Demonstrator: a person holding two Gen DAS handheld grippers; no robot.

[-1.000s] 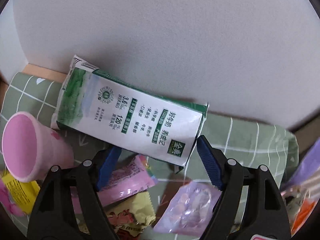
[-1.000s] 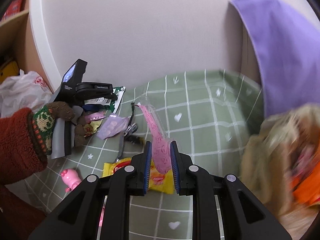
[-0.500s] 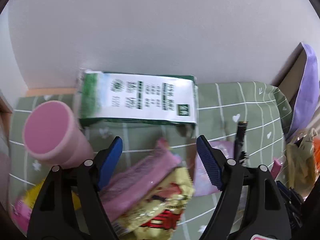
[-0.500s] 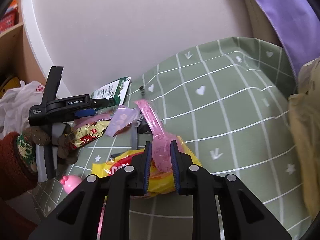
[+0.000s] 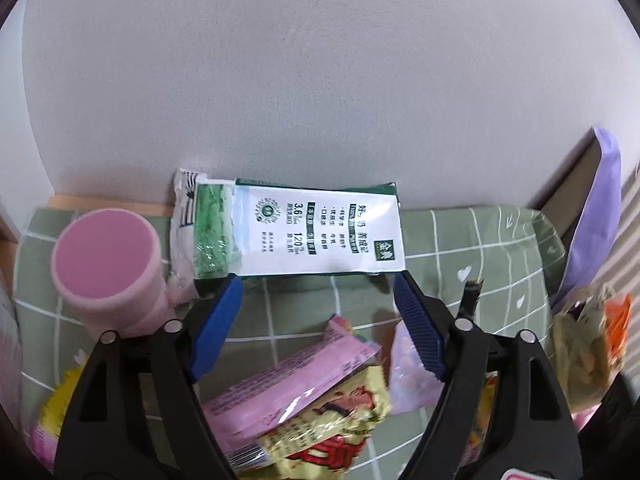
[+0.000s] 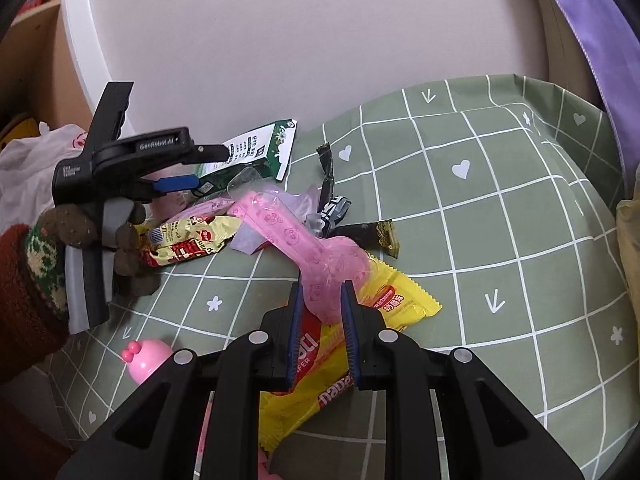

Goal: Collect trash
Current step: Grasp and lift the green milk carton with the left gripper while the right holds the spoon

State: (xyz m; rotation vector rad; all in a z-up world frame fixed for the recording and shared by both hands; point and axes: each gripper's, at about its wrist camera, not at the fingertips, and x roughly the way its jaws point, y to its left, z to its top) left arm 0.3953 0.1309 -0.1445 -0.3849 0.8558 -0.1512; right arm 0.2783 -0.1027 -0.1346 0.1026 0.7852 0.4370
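The right tool (image 6: 322,300) pinches the wide end of a pink plastic wrapper (image 6: 316,256); its long axis runs away from the jaws, up and to the left, above the green checked surface (image 6: 500,240). The left tool (image 5: 318,284) is spread wide with nothing between its pads, just in front of a milk carton (image 5: 304,232) lying flat, long axis crosswise against the wall, beside a pink cup (image 5: 108,272).

yellow wafer packet (image 6: 344,344) half behind fingers, purple cloth (image 6: 580,20) cropped
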